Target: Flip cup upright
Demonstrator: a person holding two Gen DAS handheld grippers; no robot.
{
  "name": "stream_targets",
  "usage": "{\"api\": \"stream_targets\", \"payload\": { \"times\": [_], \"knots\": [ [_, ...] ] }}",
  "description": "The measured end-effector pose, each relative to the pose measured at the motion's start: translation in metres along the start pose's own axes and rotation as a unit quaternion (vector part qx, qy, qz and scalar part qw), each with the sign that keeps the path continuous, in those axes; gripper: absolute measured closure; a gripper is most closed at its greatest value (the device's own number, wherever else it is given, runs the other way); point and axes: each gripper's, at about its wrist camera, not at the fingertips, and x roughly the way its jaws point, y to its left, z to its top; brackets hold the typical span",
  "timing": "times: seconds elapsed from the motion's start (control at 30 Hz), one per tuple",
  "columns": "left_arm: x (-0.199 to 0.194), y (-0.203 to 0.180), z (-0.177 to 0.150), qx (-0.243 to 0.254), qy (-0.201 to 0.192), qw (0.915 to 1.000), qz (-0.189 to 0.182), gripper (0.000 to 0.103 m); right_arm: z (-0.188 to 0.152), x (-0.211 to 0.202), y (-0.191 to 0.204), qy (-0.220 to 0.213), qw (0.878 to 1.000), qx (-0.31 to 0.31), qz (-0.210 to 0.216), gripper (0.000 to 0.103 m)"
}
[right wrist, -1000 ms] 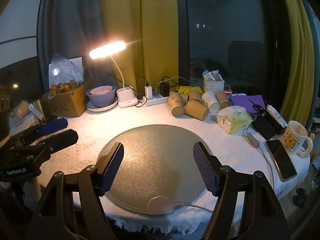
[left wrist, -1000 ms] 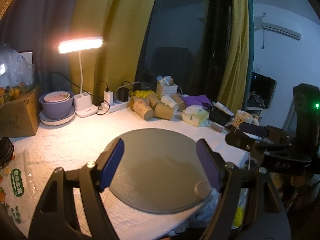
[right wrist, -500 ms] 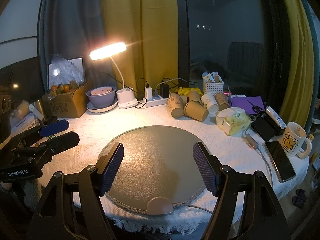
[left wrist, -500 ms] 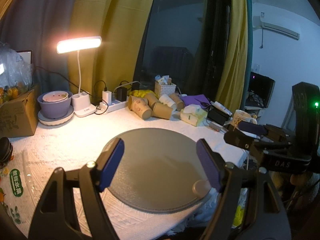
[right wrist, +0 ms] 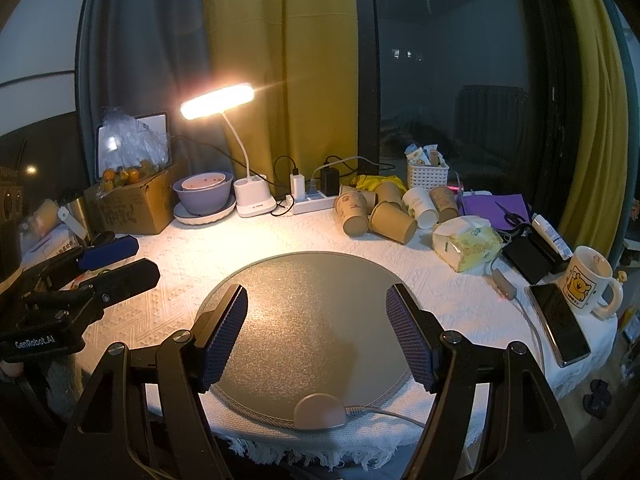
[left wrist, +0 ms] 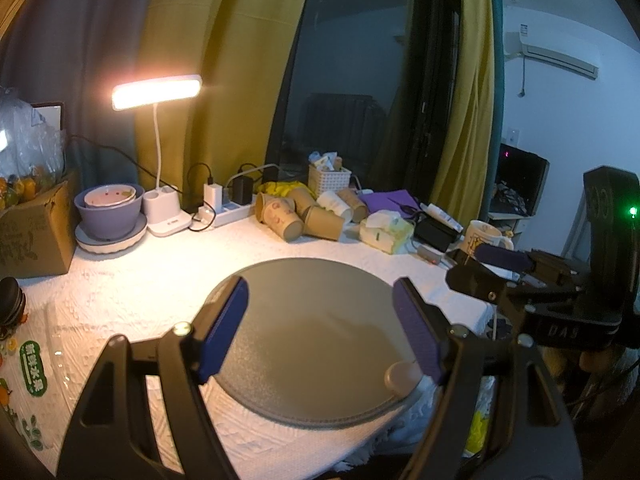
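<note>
Left wrist view
Left gripper (left wrist: 320,320): fingers (left wrist: 222,330) wide apart, holding nothing, hovering over the round grey mat (left wrist: 312,340) near the worktop's front edge.
Right gripper (left wrist: 488,268): seen at the right edge of the worktop (left wrist: 140,280); fingers apart, empty.
Cups (left wrist: 304,214): a cluster of brown and white paper cups lying on their sides at the back edge, well apart from both grippers.
Progress: nothing done yet, I judge; no cup is chosen or touched.

Right wrist view
Right gripper (right wrist: 316,332): blue ribbed fingers (right wrist: 224,336) spread wide over the mat (right wrist: 312,320), empty.
Left gripper (right wrist: 112,260): near the left edge, fingers slightly apart, empty.
Cups (right wrist: 396,210): tapered paper, smooth; several tipped over beside the white power strip (right wrist: 312,202).
Textures: the mat is matte and grainy with a woven rim; the worktop (right wrist: 180,264) wears a white embossed cloth with a fringe.
Left to do: reach to the back edge, grip one tipped cup, stand it up.
</note>
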Motion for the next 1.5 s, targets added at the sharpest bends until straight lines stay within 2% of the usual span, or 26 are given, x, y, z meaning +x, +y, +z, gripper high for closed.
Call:
{"api": "stream_targets", "payload": {
  "times": [1.5],
  "knots": [
    [-0.0006, 0.0012, 0.0018, 0.002, -0.003, 1.0, -0.003, 0.027, 0.0012, -0.0019, 0.001, -0.001, 1.0, -0.003, 0.0, 0.028]
  ]
}}
